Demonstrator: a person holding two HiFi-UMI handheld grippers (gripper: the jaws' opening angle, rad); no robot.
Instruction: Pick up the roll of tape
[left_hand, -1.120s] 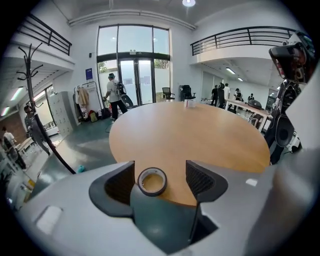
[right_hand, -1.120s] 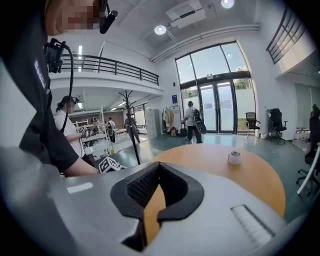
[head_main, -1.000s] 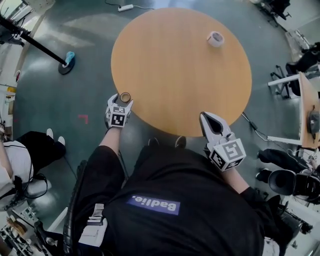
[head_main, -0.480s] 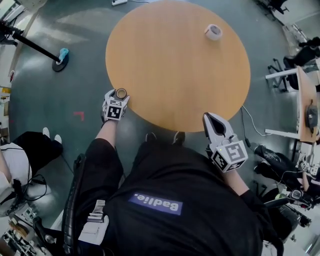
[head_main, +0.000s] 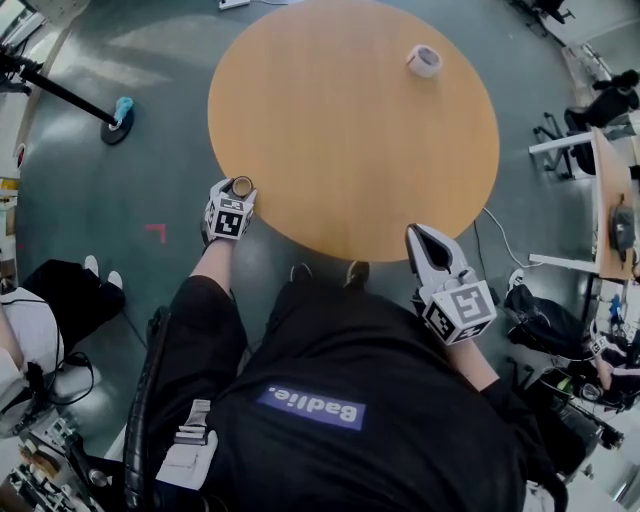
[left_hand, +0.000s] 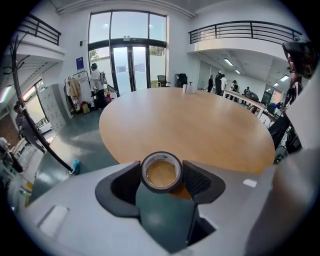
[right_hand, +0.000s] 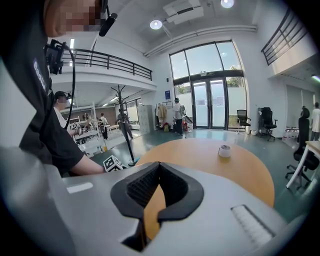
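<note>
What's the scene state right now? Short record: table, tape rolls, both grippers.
surface: round wooden table
target: dark tape roll, lying flat at the table's near-left edge
other item: white tape roll, far right part of the table, apart from both grippers
left gripper: jaws have just been closing, pads look set against the dark tape roll's sides; not yet lifted
right gripper: shut, nothing between its jaws, by the near-right edge

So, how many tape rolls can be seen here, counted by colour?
dark roll: 1
white roll: 1
Total: 2
</note>
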